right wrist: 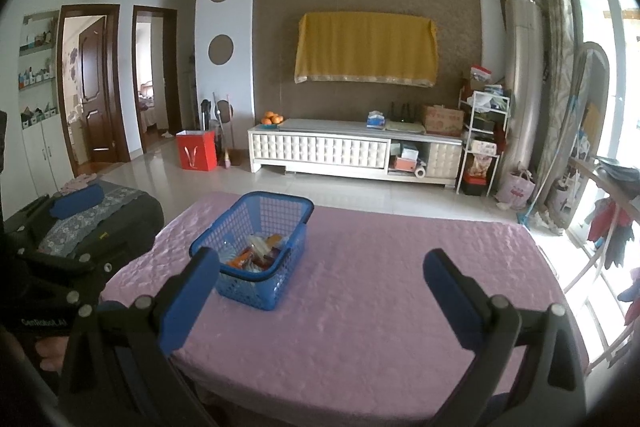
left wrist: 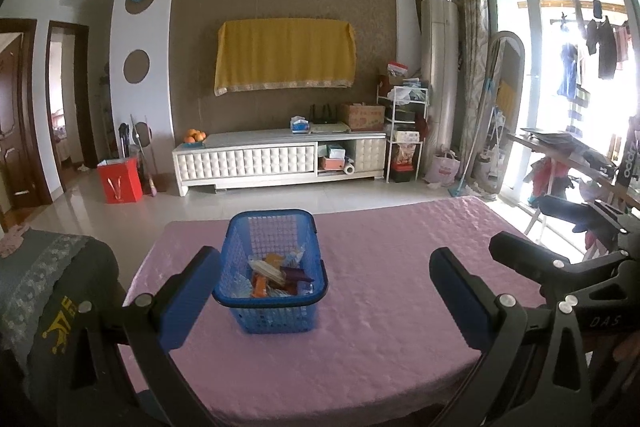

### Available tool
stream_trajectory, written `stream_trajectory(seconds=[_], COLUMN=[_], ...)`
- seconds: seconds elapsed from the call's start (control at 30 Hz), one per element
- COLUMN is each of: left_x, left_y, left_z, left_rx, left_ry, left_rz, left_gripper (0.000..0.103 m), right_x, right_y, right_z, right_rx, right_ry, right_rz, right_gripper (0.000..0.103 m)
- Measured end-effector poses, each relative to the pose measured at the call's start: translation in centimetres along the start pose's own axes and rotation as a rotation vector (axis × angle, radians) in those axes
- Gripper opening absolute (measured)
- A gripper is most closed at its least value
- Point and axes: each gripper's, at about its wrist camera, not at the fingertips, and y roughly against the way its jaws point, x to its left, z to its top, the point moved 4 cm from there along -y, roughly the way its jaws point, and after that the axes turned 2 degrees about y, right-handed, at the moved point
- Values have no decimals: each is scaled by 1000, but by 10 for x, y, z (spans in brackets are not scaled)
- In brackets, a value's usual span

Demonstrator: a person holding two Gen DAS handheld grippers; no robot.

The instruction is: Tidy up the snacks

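left gripper (left wrist: 324,291): my fingers are spread wide, nothing in them, hovering over the near side of the table

right gripper (right wrist: 320,287): same deal, gaping and not grabbing anything

basket (left wrist: 240,239): blue plastic one sitting on the pink tablecloth (left wrist: 400,287), just ahead of my left gripper

snacks (left wrist: 280,275): a pile of wrapped packets lying inside the basket

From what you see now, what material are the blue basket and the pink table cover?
The blue basket looks like moulded plastic, slightly glossy: its walls are a regular grid of holes with a smooth solid rim. The pink table cover seems a shiny fabric, perhaps satin or quilted: it reflects window light and shows a puckered pattern.
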Motion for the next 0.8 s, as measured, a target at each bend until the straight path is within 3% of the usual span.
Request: stream_trajectory(seconds=[0.8], left_x=[0], left_y=[2], left_z=[-1], left_rx=[10], left_ry=[-3], left_rz=[8], left_gripper=[103], right_x=[2], right_y=[2], right_z=[-1], right_rx=[4], right_ry=[-15], right_rz=[10], right_gripper=[103])
